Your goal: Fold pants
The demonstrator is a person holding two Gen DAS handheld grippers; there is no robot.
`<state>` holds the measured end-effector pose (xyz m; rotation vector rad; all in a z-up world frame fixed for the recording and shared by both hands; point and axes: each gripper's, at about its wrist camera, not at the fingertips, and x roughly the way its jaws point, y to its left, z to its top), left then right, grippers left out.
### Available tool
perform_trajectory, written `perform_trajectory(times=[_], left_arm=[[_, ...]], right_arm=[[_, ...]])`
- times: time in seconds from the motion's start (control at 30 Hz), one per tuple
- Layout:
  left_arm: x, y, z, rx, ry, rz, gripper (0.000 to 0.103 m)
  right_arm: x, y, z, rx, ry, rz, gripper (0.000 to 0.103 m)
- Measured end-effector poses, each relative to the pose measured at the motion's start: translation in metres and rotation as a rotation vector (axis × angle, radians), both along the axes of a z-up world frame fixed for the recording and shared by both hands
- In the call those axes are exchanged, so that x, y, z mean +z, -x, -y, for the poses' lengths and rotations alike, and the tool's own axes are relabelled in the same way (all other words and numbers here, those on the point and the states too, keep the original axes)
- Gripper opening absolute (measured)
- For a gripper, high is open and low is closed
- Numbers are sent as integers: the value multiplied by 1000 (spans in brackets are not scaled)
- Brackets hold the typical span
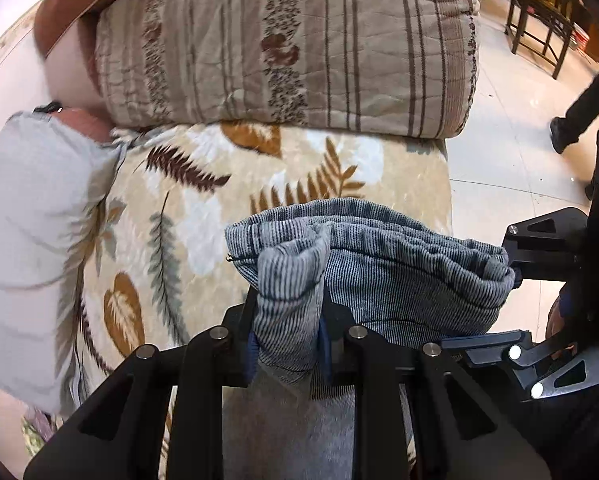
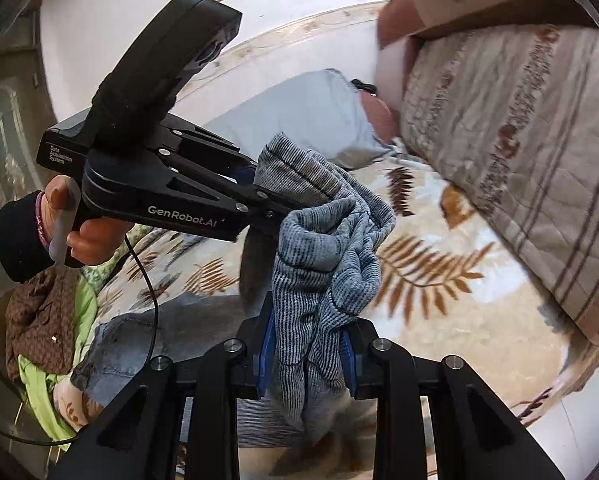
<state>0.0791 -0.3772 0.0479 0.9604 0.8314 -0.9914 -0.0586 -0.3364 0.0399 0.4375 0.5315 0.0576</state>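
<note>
The pants [image 1: 379,264] are grey-blue ribbed fabric, bunched and held up above a leaf-patterned blanket [image 1: 219,184] on a bed. My left gripper [image 1: 287,344] is shut on a fold of the pants at one end. My right gripper [image 2: 307,352] is shut on another fold of the same pants [image 2: 323,256]. In the right wrist view my left gripper [image 2: 271,204] comes in from the left, clamped on the cloth. In the left wrist view my right gripper [image 1: 515,272] shows at the right edge, gripping the far end. The rest of the pants hangs below, hidden.
A folded striped quilt [image 1: 291,44] lies across the back of the bed. A grey pillow [image 1: 27,240] lies at the left. Jeans [image 2: 139,344] and a green and brown heap of clothes [image 2: 47,320] lie on the bed's near left. A person's leg [image 1: 579,108] stands on the tiled floor at right.
</note>
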Motion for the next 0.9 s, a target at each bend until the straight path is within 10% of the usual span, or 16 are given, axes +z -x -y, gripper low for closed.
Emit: perform_trajectory(times=[0.9], left_arm=[[-50,-28,-172,311,32,-126,23]], right_arm=[[-15,-53,-146,344,20,-161,31]])
